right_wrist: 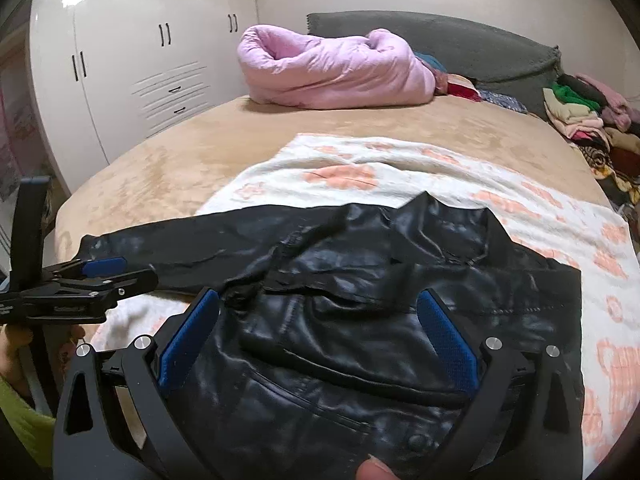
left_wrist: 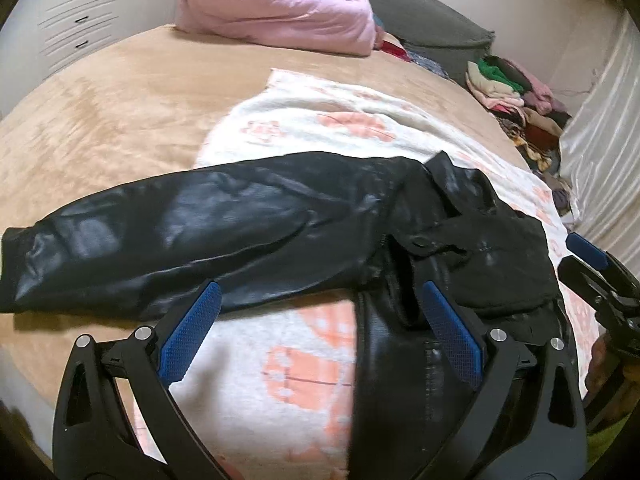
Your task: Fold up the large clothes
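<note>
Where the bed (right_wrist: 168,160) fills both views, its cover is tan plush, and a white towel (right_wrist: 400,168) with orange-pink flower prints lies spread across the near half. Pink duvet (right_wrist: 332,72), rolled, sits at the far end against a grey headboard (right_wrist: 460,44). Pile of mixed clothes (right_wrist: 580,116) heaped at the far right corner. White glossy wardrobe (right_wrist: 132,64) with dark handles stands along the left wall; pale curtain (left_wrist: 600,140) hangs at the right in the left wrist view.

Black leather jacket (right_wrist: 360,300) lies on the towel, body nearest the camera, collar end pointing away toward the headboard. One sleeve (left_wrist: 160,232) stretches straight out to the left, past the towel edge onto the tan cover, so the long axis of the piece as it lies runs left to right across the bed. Body part is creased, with a fold of lapel rumpled near the middle.

Left gripper (left_wrist: 320,312): jaws spread wide, nothing between them, hovering over the sleeve base and the towel. Right gripper (right_wrist: 316,320): jaws likewise wide apart, empty, poised above the jacket body. Each gripper shows at the edge of the other's view. A fingertip (right_wrist: 376,468) shows at the bottom edge of the right wrist view.
</note>
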Available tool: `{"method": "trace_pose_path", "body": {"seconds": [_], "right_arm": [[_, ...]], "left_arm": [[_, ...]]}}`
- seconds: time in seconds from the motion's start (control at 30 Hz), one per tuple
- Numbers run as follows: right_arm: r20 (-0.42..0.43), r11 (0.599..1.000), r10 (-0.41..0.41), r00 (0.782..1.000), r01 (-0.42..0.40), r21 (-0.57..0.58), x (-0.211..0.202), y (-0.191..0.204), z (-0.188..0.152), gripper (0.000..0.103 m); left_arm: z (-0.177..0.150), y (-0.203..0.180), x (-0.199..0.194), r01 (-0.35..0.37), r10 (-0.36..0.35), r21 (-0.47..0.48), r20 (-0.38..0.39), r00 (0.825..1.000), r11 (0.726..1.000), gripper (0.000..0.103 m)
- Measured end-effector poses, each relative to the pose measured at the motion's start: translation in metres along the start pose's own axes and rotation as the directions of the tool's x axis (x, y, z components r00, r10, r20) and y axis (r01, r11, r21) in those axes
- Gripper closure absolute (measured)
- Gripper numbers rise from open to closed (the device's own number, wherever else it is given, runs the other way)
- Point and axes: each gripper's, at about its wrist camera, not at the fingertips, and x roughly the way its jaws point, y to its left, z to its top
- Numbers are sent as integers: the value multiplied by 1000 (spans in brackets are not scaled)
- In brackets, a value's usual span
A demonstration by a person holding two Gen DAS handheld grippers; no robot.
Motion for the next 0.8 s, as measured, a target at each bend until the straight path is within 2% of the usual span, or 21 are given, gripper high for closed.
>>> {"method": "trace_pose_path", "body": {"seconds": [0.43, 0.8], "right_arm": [[6, 993, 68, 998, -67, -93, 15, 52, 20, 4], [5, 979, 134, 991, -132, -159, 31, 98, 38, 4]], "left_arm": [[0, 53, -15, -73, 75, -104, 25, 997, 992, 9], [-6, 98, -29, -124, 135, -205, 38, 990, 971, 9]]}}
